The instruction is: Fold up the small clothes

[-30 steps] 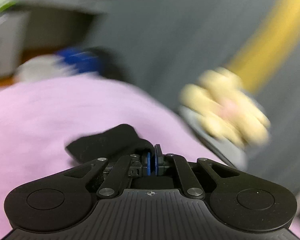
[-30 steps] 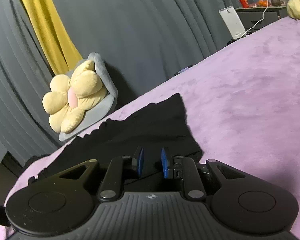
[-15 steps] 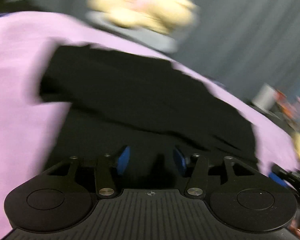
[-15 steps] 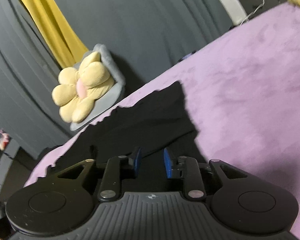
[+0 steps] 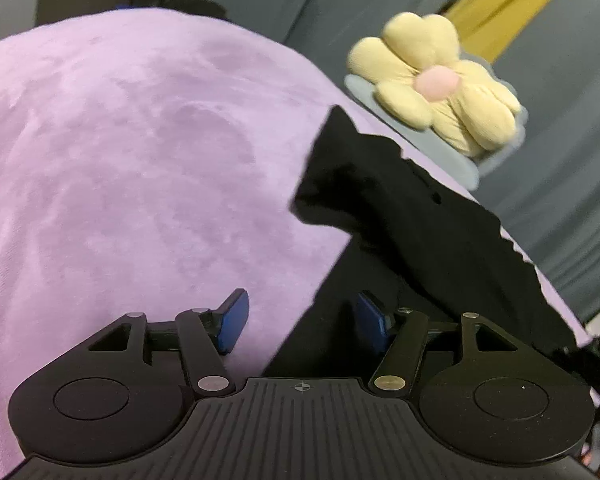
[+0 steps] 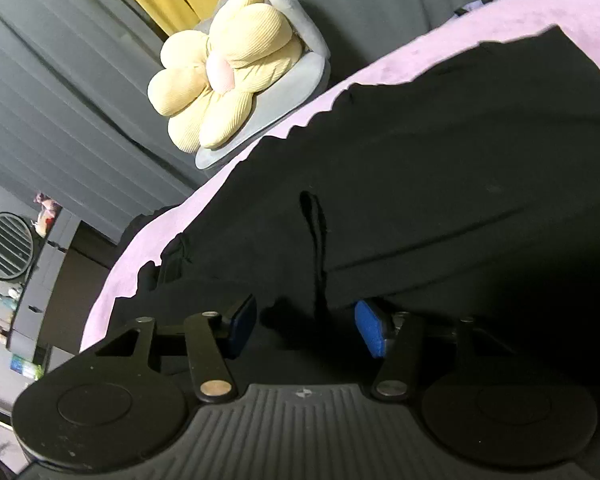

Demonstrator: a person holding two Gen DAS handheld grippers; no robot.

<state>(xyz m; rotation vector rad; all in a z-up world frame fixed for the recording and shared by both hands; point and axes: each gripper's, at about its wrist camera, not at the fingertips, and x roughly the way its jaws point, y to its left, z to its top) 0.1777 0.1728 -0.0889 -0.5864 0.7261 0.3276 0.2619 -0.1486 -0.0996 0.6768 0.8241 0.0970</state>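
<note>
Two fisheye views look along hand-held grippers over a black garment (image 5: 412,216) spread on a lilac plush blanket (image 5: 132,152).

In the left wrist view, the left gripper (image 5: 300,322) fills the bottom of the frame with its blue-padded jaws spread wide and nothing between them. The garment runs from the centre to the lower right of the frame, with one corner folded over in the middle. Its near edge passes between the fingers: the left pad sits over bare blanket, the right pad over black cloth. A yellow flower cushion (image 5: 440,84) rests at the upper right, against grey curtains.

In the right wrist view, the right gripper (image 6: 306,330) is also spread wide and empty, low over the garment (image 6: 420,168), which covers the centre and right of the frame. A folded upper layer ends in an edge just above the right pad, and a thin black loop or cord (image 6: 318,248) hangs down the middle. The flower cushion (image 6: 224,76) sits at the upper left.

Likely risks from here: the cloth is black on black, so layers are hard to tell apart, and either gripper could pinch only the top layer, or both layers, and drag the fold crooked. The plush blanket may be caught along with the cloth. The loose cord could snag a finger. If the two grippers lift unevenly, the folded corner may slip open.
</note>
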